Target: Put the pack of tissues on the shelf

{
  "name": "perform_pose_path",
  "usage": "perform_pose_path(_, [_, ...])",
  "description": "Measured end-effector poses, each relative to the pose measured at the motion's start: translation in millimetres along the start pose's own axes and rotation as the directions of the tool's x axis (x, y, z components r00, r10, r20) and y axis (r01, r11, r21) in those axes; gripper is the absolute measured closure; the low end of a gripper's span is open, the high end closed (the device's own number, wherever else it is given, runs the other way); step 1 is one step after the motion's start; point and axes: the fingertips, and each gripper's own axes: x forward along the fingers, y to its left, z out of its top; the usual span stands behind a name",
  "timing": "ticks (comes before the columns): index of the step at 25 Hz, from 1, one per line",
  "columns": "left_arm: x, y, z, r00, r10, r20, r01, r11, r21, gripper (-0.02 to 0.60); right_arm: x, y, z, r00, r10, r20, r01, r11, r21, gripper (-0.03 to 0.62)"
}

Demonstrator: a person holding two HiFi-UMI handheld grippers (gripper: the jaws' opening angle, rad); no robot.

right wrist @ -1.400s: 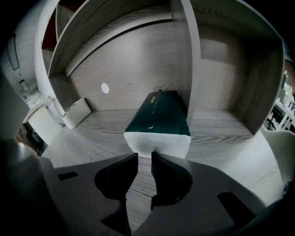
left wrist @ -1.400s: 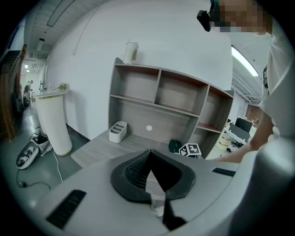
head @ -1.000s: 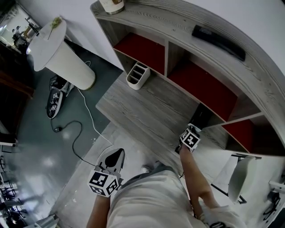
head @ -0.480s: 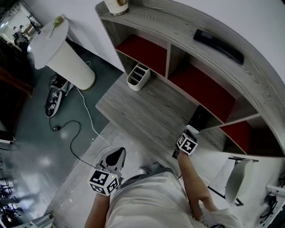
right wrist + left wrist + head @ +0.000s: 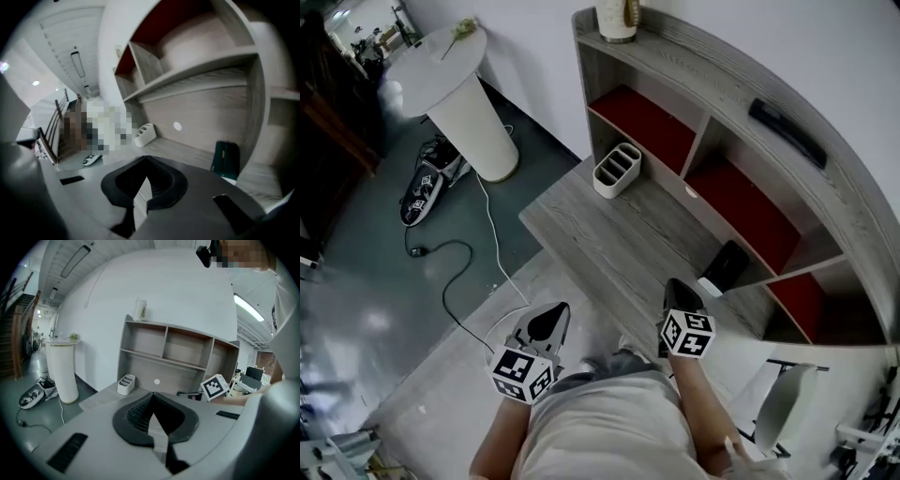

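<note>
The pack of tissues, dark with a white end, stands on the grey desk against the shelf unit's lower right partition. It also shows in the right gripper view as a dark green pack standing upright. My right gripper hovers near the desk's front edge, a short way back from the pack, shut with nothing between its jaws. My left gripper hangs over the floor in front of the desk, its jaws closed together and empty.
A white divided organizer stands on the desk at the left. The shelf unit has red-backed compartments, a vase and a dark flat object on top. A white pedestal table, a floor cable and a chair surround me.
The right gripper has pulled back from the tissue pack toward the desk's front edge, leaving the pack standing. The head view has swung left. The left gripper has hardly moved.
</note>
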Motion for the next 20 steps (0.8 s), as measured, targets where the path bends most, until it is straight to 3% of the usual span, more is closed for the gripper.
perform_pose_path(5, [-18.8, 10.5, 12.8, 0.997, 0.019, 0.068, -0.019, 1.0, -0.007, 0.566, -35.4, 76.6, 46.4, 0.981, 0.182, 0.069, -0.169, 0.972, -0.162, 0.566])
perform_pose_path(10, [-43.5, 26.7, 22.9, 0.991, 0.048, 0.125, -0.046, 0.999, -0.018, 0.566, -73.8, 134.4, 75.8, 0.947, 0.294, 0.126, -0.246, 0.921, -0.301, 0.566])
perform_pose_path(16, [-66.5, 40.4, 35.8, 0.982, 0.056, 0.181, -0.049, 0.998, -0.044, 0.566, -112.0, 183.3, 106.9, 0.883, 0.439, 0.166, -0.353, 0.854, -0.382, 0.568])
perform_pose_path(20, [-77.5, 43.1, 41.6, 0.98, 0.053, 0.193, -0.051, 0.999, -0.016, 0.566, -128.3, 208.1, 116.3, 0.835, 0.526, 0.164, -0.412, 0.794, -0.446, 0.566])
